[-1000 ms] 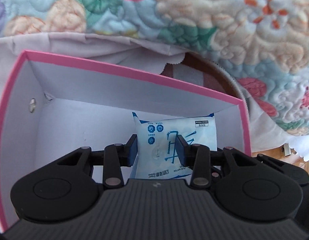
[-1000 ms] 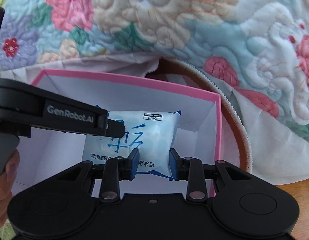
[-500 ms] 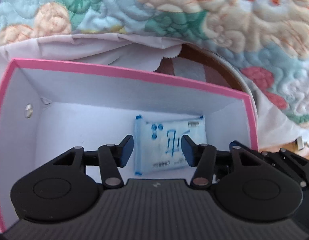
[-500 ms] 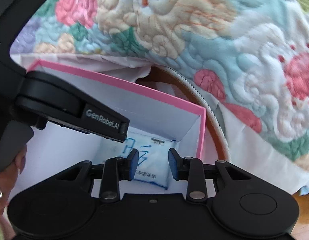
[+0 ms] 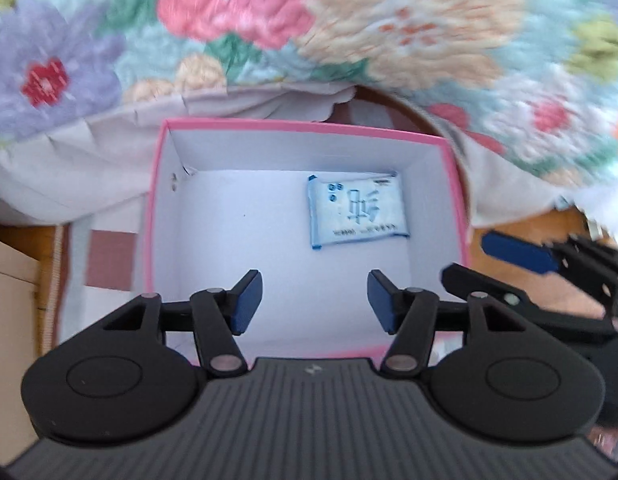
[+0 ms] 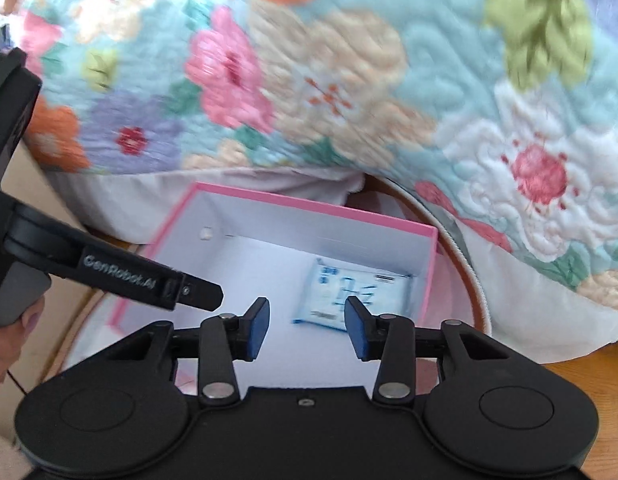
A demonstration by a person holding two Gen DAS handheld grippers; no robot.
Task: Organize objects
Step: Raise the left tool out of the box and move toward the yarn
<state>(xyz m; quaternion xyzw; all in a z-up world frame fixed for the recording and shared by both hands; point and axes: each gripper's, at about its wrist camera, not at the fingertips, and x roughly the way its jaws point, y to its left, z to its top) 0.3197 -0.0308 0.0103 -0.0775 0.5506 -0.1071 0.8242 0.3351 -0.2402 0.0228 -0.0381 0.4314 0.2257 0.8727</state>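
Item 1, left wrist view: beige cabinet edge (image 5: 7, 280) at the far left of the frame; pink-rimmed box (image 5: 153, 216) with white interior at centre, open at the top; 1 blue-and-white wet-wipe packet (image 5: 356, 210) lying flat on the box floor in its upper right corner, close to the far and right walls. Left gripper (image 5: 315, 300) at lower centre, above the box, its blue-padded fingers (image 5: 245, 300) spread and opening, nothing between them, well apart from the packet. Right gripper (image 5: 521, 264) enters at the right edge, outside the box wall. Floral quilt (image 5: 349, 32) fills the top of the frame, blurred. Item 2, right wrist view: a hand (image 6: 9, 344) at the lower left edge grips the left gripper's handle; same box (image 6: 431, 264) at centre, packet (image 6: 349, 292) in its right far corner. Right gripper (image 6: 307, 328) at lower centre, fingers (image 6: 257, 328) spread and opening, empty, clear of the packet. Wooden floor (image 6: 589, 368) at lower right.
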